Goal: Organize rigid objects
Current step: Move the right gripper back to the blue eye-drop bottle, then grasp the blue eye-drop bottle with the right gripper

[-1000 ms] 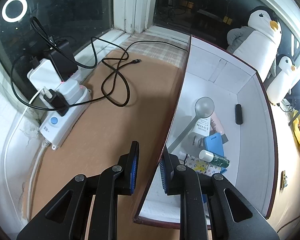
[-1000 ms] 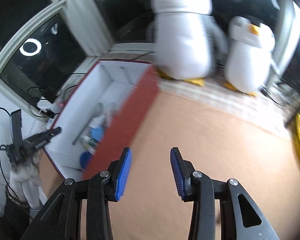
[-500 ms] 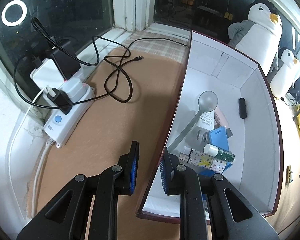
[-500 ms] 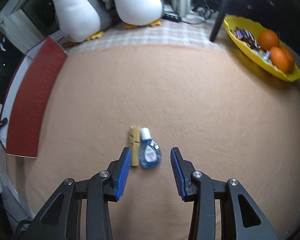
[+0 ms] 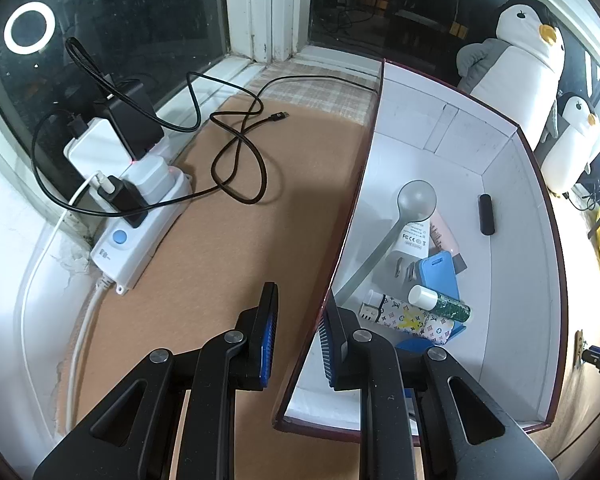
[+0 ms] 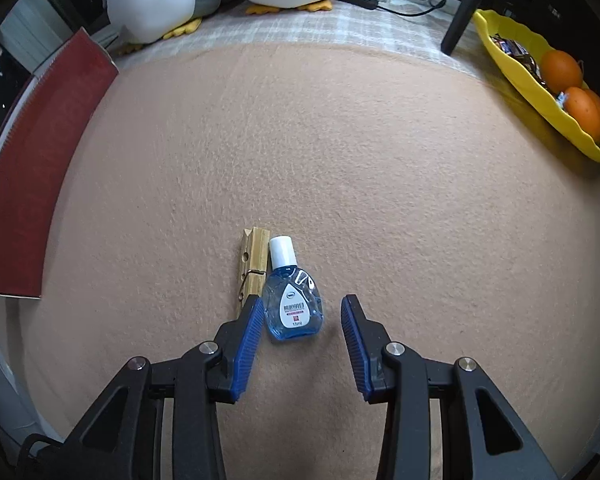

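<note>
Eye-drop bottle (image 6: 293, 298) is the thing to fetch. In the left wrist view, the left gripper (image 5: 296, 334) straddles the near wall of the box (image 5: 516, 280), one finger outside and one inside, with a gap to the wall on each side, so it grips nothing; a spoon (image 5: 404, 216), a blue case (image 5: 440, 274) and a small tube (image 5: 440, 302) already lie inside. In the right wrist view, the right gripper (image 6: 302, 338) has its fingers wide apart over the mat (image 6: 340, 140), and the bottle lies flat just ahead, toward the left finger, touching a wooden clothespin (image 6: 252, 266). It looks light, hard and smooth, likely slippery. Grip the flat body across its sides, not the white cap, and keep the clothespin out.
</note>
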The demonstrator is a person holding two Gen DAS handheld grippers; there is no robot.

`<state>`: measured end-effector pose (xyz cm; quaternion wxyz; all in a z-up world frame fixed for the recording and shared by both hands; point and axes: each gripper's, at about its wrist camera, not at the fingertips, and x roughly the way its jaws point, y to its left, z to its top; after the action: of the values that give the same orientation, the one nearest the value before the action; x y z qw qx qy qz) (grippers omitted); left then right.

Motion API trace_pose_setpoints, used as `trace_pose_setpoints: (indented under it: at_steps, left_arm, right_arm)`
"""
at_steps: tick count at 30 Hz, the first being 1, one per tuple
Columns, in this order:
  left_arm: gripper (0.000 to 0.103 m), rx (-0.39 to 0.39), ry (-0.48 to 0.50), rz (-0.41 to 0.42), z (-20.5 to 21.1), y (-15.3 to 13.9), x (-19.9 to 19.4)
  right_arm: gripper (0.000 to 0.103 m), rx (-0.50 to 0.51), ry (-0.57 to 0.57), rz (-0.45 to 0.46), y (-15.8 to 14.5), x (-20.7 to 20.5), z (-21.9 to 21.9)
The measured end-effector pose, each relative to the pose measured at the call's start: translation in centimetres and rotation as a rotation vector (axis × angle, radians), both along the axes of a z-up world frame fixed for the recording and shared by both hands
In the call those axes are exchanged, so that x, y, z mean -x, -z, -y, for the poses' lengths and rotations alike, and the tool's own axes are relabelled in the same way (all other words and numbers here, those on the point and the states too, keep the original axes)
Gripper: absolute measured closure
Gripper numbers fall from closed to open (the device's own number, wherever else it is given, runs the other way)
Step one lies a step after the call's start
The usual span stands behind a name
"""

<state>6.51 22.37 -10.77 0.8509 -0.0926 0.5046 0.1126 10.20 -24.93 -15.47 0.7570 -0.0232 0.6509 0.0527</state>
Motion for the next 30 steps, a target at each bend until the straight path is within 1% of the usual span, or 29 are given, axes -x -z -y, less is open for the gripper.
trace_pose_setpoints:
  at_steps: [9,14,17,18,26,30]
  left_arm:
    - [0.084,0.002,-0.001,0.001,-0.1,0.0,0.1]
    - [0.084,0.001,0.000,0.001,-0.1,0.0,0.1]
    - [0.084,0.001,0.000,0.001,-0.1,0.0,0.1]
    - [0.084,0.001,0.000,0.001,-0.1,0.0,0.1]
    - [0.084,0.003,-0.001,0.001,-0.1,0.0,0.1]
    - [0.084,0.004,-0.002,0.002,-0.2,0.0,0.1]
  right_arm:
    - [0.066,0.040,-0.034,-0.024,1.2,-0.7,-0.9]
    - [0.066,0.036,-0.036,-0.027,1.2,-0.7,-0.9]
    - [0.070,0.040,-0.036,-0.027,1.3,-0.9,-0.7]
    - [0.074,0.043,-0.035,-0.026,1.3,-0.9,-0.7]
    - [0.075,0.023,-0.002,-0.012,0.6,-0.2,0.3]
    - [0.075,0.013,0.005,0.013,-0.8,-0.1,0.7]
